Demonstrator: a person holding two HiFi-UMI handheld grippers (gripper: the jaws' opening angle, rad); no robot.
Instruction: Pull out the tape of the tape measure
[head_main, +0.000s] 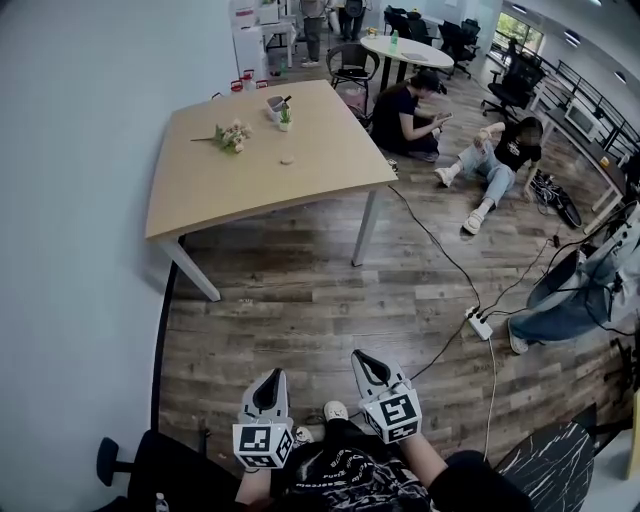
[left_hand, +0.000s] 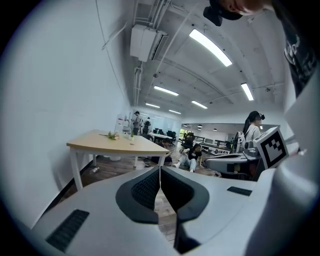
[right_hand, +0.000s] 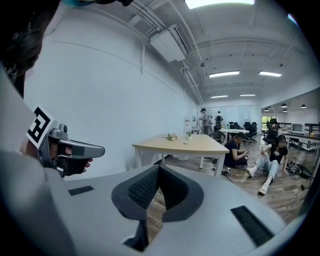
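Both grippers are held close to my body, far from the wooden table (head_main: 200, 190). My left gripper (head_main: 270, 377) is shut, its dark pads (left_hand: 147, 187) meeting with nothing between them. My right gripper (head_main: 362, 358) is also shut and empty, pads (right_hand: 145, 187) together. Both point slightly downward toward the table (left_hand: 100, 144) (right_hand: 200, 145). On the tabletop lie a small bunch of flowers (head_main: 232, 135), a cup with a plant (head_main: 279, 108) and a small pale round thing (head_main: 286, 160), too small to identify. I cannot make out a tape measure for certain.
A white wall (head_main: 70, 250) runs along the left. Two people sit on the wood floor at the right (head_main: 405, 115) (head_main: 495, 160). A power strip (head_main: 479, 324) with cables lies on the floor. A black chair (head_main: 150, 465) stands by my left side.
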